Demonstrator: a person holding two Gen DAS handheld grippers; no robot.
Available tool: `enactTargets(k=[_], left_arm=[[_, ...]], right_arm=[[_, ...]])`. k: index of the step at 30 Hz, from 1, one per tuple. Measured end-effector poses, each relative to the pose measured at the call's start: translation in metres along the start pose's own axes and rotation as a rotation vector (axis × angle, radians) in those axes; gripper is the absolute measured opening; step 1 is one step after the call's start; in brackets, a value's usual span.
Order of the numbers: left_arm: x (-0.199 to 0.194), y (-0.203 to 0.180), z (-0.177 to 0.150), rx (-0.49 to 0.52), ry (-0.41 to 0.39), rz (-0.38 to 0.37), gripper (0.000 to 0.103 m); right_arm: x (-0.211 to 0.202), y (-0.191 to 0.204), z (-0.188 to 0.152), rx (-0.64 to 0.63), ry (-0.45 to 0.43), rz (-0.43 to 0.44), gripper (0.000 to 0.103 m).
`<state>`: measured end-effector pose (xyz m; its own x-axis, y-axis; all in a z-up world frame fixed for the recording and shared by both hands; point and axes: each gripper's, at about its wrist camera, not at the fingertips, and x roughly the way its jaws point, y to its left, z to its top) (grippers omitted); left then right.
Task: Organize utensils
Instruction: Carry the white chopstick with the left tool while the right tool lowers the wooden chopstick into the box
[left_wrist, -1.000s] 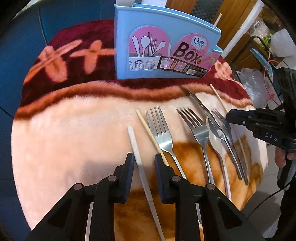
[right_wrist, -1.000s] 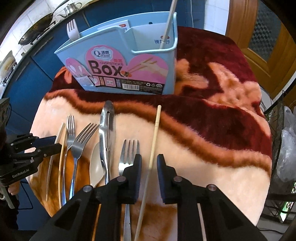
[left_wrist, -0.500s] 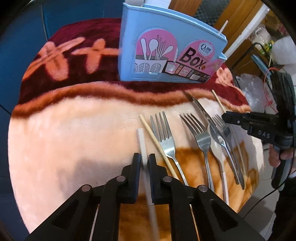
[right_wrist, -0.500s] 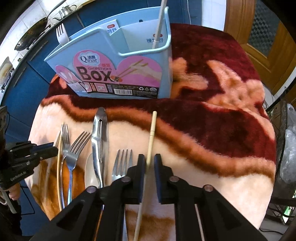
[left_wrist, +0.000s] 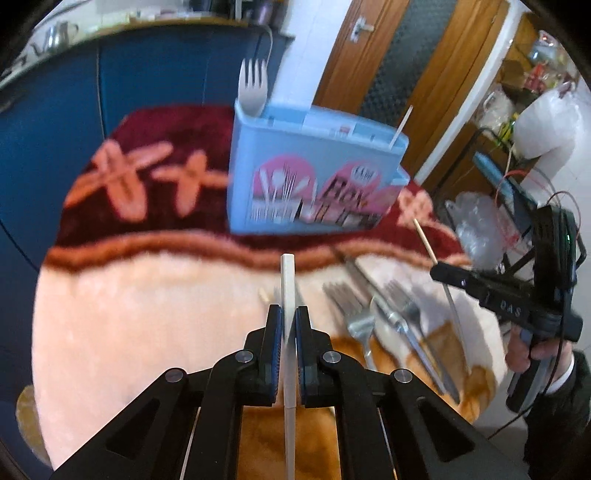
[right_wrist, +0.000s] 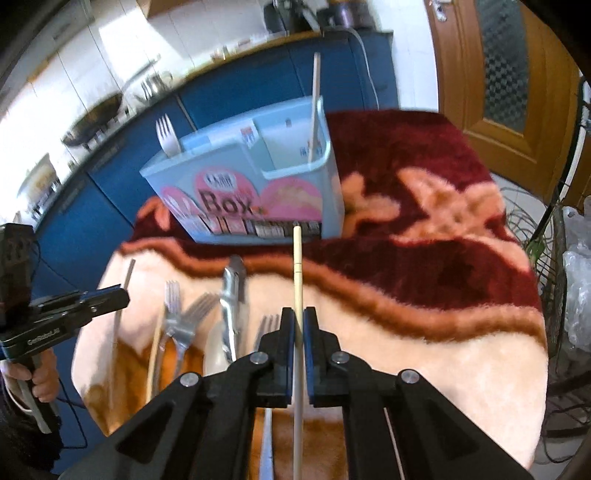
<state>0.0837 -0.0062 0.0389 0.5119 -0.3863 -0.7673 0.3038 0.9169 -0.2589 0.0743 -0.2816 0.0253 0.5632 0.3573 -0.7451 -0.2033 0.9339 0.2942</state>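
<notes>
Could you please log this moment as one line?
left gripper: jaws shut on white plastic chopstick | right gripper: jaws shut on wooden chopstick | blue utensil box: ahead

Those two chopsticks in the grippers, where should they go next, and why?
Probably carry both toward the blue box. The left gripper is shut on a white chopstick, the right gripper on a wooden chopstick, and both sticks appear lifted off the blanket. One chopstick already stands in the box's end compartment, so that slot seems the likely target.

My matt black plastic fingers (left_wrist: 275, 332) pinch a smooth white plastic chopstick (left_wrist: 287, 284); shiny metal forks (left_wrist: 356, 314) lie on plush blanket (left_wrist: 147, 302).
</notes>
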Motion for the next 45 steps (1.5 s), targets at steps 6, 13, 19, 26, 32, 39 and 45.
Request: enactTargets(k=[6,13,19,26,32,39,45], left_arm=[[-0.022,-0.007,0.019,0.012,-0.149,-0.004,0.007],[-0.043,-0.008,0.058,-0.016,-0.345,0.056,0.007],[-0.053,-0.003,0.097,-0.067,-0.484,0.056,0.007],[-0.058,-0.012,0.128,-0.047,-0.706,0.120,0.007],[-0.041,-0.016,0.144,-0.035,-0.805,0.167,0.007],[-0.011,-0.009,0.143,-0.028,-0.840,0.221,0.007],[0.007,0.000,0.131,-0.044,-0.820,0.219,0.007]], right_arm=[[-0.026,0.012,-0.002,-0.021,-0.205,0.016,0.007],[-0.047,0.013,0.005,-0.031,-0.355,0.022,0.007],[-0.048,0.012,0.019,-0.021,-0.410,0.055,0.007],[-0.045,0.015,0.040,-0.030,-0.465,0.081,0.007],[-0.044,0.014,0.058,-0.043,-0.519,0.081,0.007],[-0.035,0.018,0.087,-0.069,-0.611,0.077,0.007],[-0.015,0.026,0.110,-0.108,-0.712,0.026,0.007]])
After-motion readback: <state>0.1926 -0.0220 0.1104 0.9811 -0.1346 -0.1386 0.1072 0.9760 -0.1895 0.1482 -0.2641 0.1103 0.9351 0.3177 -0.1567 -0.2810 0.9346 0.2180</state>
